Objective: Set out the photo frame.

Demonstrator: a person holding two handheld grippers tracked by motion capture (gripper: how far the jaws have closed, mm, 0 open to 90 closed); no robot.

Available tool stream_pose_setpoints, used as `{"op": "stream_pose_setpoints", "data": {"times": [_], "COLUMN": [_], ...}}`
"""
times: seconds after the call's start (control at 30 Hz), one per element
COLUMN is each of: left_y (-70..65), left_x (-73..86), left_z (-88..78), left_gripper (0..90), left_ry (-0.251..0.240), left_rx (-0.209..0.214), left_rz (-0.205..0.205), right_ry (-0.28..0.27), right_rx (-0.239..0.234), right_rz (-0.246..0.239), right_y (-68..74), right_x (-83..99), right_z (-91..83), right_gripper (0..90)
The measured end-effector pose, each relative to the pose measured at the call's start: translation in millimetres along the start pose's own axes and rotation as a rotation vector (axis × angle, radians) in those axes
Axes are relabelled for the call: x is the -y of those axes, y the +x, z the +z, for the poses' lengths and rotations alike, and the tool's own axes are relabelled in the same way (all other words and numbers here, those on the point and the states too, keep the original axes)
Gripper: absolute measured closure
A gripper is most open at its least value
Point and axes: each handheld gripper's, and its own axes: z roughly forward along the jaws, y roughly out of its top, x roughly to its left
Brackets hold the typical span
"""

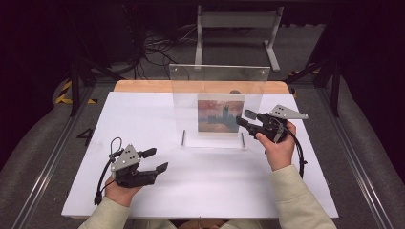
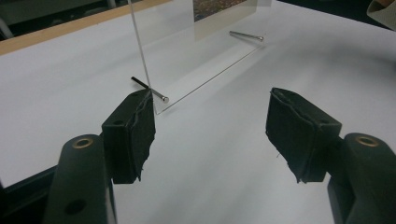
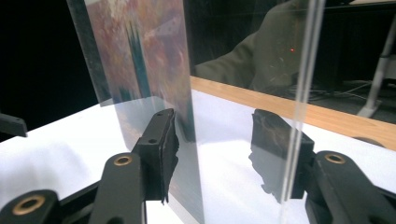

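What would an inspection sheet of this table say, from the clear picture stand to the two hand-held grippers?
Surface: white tabletop with a wooden strip along its far edge.
Job's things: clear acrylic stand, upright, holding a painted picture; metal pins at its foot.
Clutter: nothing seen.
Grippers: left gripper rests low near the front left, jaws open, nothing between them. Right gripper is at the stand's right edge, one jaw on each side of the pane; the right gripper view shows gaps, so no grip yet.
Cables: one black cable trails from the left gripper, another from the right.
Surroundings: grey floor, a tangle of wires, a pale metal frame behind the table.
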Motion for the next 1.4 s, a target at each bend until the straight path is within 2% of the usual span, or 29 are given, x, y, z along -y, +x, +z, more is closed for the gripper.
{"op": "stream_pose_setpoints", "data": {"times": [0.2,0.33,0.63,0.87,0.97,1.13,1.4], "left_y": [0.1,0.4,1.3,7.8,14.7,25.0,32.8], "left_x": [-0.6,-0.5,-1.1,-3.2,-2.8,2.1,6.7], "left_z": [0.2,0.7,0.5,-7.4,-15.9,-27.0,-37.8], "left_gripper": [33.3,33.2,32.1,30.0,28.8,26.5,23.2], "left_ry": [-0.001,0.002,-0.005,-0.025,-0.047,-0.055,-0.065], "left_rx": [0.005,0.007,0.002,-0.014,-0.036,-0.066,-0.096], "left_rz": [0.002,0.000,-0.005,-0.021,-0.034,-0.064,-0.073], "right_ry": [0.020,0.045,0.060,0.054,0.056,0.069,0.101], "right_rx": [0.034,0.066,0.128,0.154,0.149,0.150,0.134], "right_rz": [0.004,-0.009,-0.036,-0.083,-0.095,-0.106,-0.119], "right_y": [-3.5,-4.4,-4.1,1.4,5.1,9.0,12.4], "right_x": [3.9,5.2,3.9,-3.7,-6.3,-8.4,-5.9], "right_z": [0.5,0.3,-4.5,-30.9,-47.2,-68.0,-98.4], "right_gripper": [47.1,46.7,37.1,31.7,29.5,26.6,22.7]}}
